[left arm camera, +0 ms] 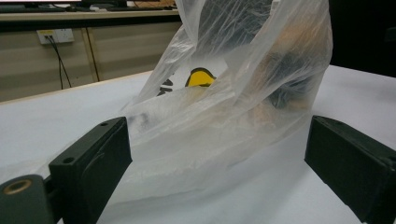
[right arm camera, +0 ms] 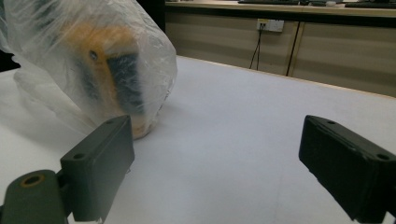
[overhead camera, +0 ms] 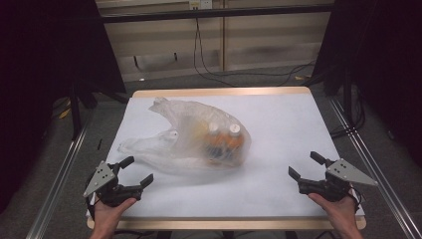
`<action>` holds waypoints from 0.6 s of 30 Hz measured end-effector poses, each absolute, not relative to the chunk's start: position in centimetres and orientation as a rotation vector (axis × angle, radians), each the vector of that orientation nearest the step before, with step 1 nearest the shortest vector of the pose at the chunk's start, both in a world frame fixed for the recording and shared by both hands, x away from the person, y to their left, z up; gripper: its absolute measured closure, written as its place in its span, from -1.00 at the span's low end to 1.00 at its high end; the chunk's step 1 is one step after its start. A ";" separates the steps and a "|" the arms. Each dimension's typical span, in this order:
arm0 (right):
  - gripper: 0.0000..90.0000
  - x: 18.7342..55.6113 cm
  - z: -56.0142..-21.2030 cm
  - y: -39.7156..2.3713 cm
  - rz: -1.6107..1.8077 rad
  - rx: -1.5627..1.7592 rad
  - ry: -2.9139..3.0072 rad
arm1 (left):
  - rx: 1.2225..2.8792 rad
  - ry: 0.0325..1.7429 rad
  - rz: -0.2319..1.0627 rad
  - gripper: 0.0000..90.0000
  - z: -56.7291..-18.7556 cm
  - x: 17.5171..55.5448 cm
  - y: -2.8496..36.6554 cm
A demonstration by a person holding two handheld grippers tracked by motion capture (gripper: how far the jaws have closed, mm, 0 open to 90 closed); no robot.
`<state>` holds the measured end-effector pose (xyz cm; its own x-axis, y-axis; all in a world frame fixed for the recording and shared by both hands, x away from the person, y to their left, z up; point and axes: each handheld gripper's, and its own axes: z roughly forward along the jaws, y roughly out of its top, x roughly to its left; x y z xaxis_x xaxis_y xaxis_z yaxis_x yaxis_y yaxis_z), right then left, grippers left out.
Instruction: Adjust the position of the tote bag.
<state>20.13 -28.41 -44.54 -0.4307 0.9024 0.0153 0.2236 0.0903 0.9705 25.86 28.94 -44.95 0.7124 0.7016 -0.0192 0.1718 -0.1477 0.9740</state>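
Two bottles [overhead camera: 225, 139] with pale caps lie side by side inside a translucent plastic bag [overhead camera: 194, 139] at the centre of the high view, the bag resting on its side on a white-topped table [overhead camera: 278, 124], its crumpled handles trailing toward the left of the frame. Orange and dark labels show blurred through the film. At lower left, the left gripper [overhead camera: 137, 172] sits just short of the bag, jaws spread wide and holding nothing; its own view shows the bag [left arm camera: 233, 93] looming between them. At lower right, the right gripper [overhead camera: 304, 166] is likewise spread and empty, well apart from the bag [right arm camera: 93, 65].
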 end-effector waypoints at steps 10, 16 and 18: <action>-0.72 20.3 -44.7 -28.3 1.367 1.121 1.791 | 1.710 0.702 0.495 -0.77 -44.9 25.9 28.5; -0.64 20.2 -44.6 -28.2 1.365 1.120 1.821 | 1.706 0.681 0.463 -0.60 -44.4 25.9 28.3; -0.63 20.1 -44.6 -28.1 1.367 1.115 1.833 | 1.720 0.667 0.464 -0.52 -44.3 26.0 28.4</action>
<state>20.13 -28.14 -44.63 -0.4760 0.8791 0.0246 0.2741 0.1217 0.9540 26.02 28.42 -44.31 0.7580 0.6510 -0.0395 0.1896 -0.1621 0.9684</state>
